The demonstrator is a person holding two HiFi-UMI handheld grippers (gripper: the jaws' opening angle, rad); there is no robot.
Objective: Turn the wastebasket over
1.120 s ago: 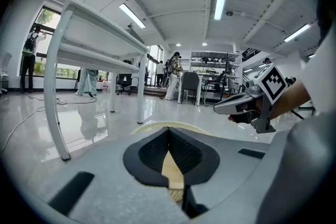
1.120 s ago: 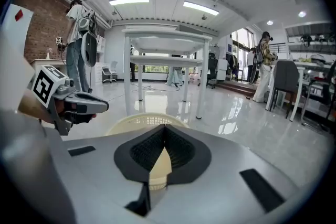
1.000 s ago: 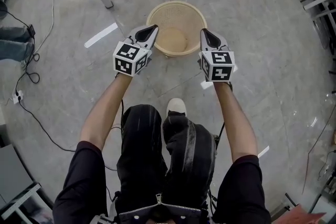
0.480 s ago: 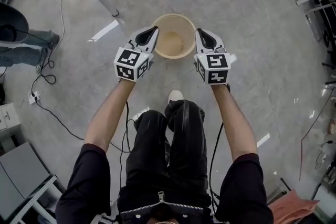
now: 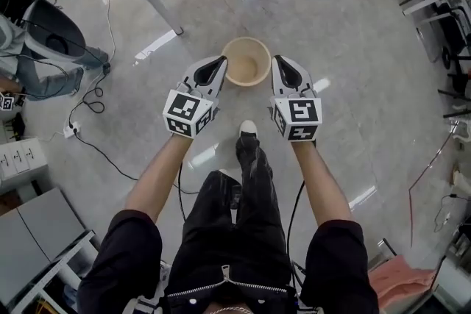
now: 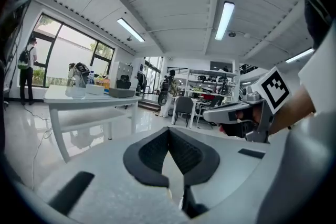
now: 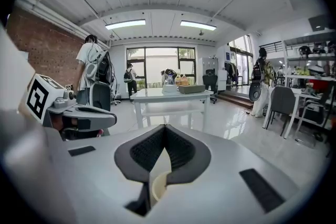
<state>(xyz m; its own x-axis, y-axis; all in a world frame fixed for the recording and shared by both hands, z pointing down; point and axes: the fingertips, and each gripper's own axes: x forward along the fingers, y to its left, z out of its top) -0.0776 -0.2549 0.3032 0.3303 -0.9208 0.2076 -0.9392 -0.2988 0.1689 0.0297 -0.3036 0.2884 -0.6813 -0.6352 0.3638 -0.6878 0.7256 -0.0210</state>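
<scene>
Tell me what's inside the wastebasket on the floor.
The wastebasket stands open side up; its tan bottom shows bare, nothing inside. The left gripper and right gripper cover parts of its side rims.

Open lab or workshop, polished stone floor (image 5: pixel 353 48), white worktable (image 7: pixel 168 95), equipment shelves (image 6: pixel 210 82), strip lights (image 6: pixel 224 19), trailing cables (image 5: pixel 94 151)

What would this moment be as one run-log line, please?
basket: upright on floor, mouth up | left gripper: shut, empty | right gripper: shut, empty | flip: not done
</scene>
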